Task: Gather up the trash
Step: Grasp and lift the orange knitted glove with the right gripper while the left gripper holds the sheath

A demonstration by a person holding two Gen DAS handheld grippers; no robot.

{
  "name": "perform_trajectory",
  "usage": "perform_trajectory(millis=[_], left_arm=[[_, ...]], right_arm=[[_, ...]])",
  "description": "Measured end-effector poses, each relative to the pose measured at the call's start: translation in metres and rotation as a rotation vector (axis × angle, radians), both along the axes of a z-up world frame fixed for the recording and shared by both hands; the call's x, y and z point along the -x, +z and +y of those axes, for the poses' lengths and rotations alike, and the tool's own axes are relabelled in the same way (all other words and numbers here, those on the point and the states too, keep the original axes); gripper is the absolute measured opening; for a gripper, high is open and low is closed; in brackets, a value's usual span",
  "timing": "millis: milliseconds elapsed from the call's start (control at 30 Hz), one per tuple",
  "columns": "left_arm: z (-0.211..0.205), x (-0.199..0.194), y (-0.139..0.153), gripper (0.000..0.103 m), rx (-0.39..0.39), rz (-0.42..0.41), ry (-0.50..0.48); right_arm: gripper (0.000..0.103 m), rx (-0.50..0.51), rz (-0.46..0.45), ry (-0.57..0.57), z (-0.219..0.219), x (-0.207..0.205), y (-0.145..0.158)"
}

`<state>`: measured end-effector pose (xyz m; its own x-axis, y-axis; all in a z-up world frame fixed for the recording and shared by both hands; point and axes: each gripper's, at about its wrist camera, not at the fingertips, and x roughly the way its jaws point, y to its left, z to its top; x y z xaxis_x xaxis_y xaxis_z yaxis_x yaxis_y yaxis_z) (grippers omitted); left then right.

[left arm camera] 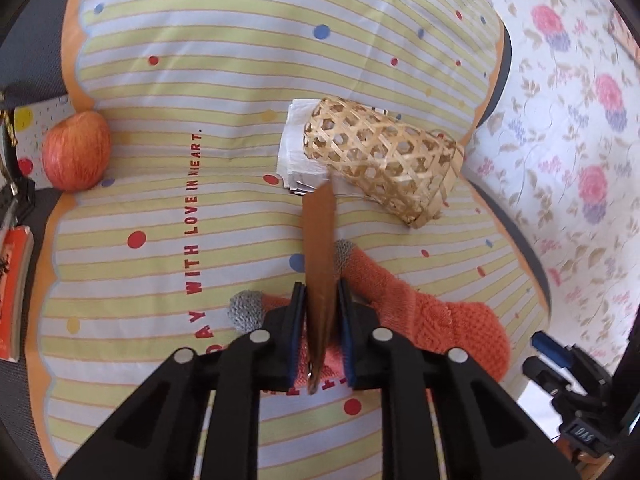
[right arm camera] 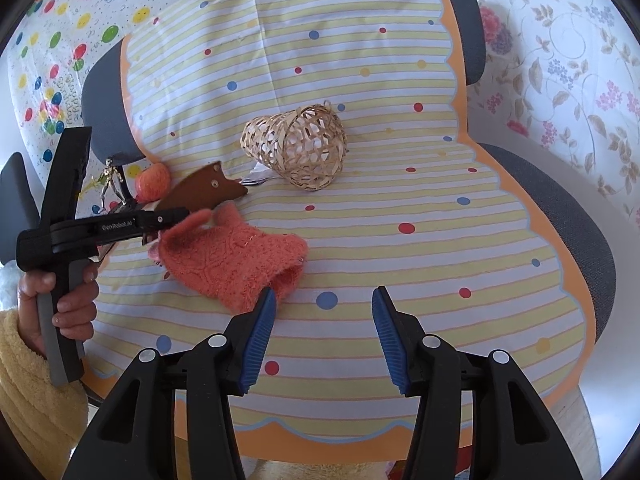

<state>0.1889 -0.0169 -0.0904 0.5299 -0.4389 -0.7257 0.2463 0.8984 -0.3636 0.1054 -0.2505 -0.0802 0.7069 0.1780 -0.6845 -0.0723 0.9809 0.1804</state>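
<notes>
My left gripper (left arm camera: 320,286) is shut on a flat brown leather-like piece (left arm camera: 318,232) with small rivets, and its tip points at the basket. The right wrist view shows this piece (right arm camera: 204,192) lifted clear of the cloth by the left gripper (right arm camera: 186,212). A woven bamboo basket (left arm camera: 384,160) (right arm camera: 296,148) lies on its side. White crumpled paper (left arm camera: 294,148) lies at the basket's narrow end. An orange knitted glove (left arm camera: 440,312) (right arm camera: 236,264) lies under and beside the left gripper. My right gripper (right arm camera: 324,336) is open over the cloth, its left pad near the glove's cuff.
A striped, dotted cloth (right arm camera: 360,80) covers grey cushions (right arm camera: 560,208). A red apple (left arm camera: 76,152) (right arm camera: 154,182) sits at the cloth's left edge beside a small metal figurine (right arm camera: 110,180). An orange book (left arm camera: 14,292) lies at far left. Floral fabric (left arm camera: 560,120) lies to the right.
</notes>
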Motion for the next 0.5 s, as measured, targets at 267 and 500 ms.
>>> perform_trajectory(millis=[267,500], left_arm=[[0.002,-0.012,-0.004,0.019,0.018,0.026,0.022],[-0.005,-0.03,0.002,0.023,-0.02,0.001,0.017]], right_arm=[[0.055,0.025,-0.003,0.022,0.013,-0.001,0.006],[0.055,0.043,-0.008,0.018,0.016,-0.002,0.008]])
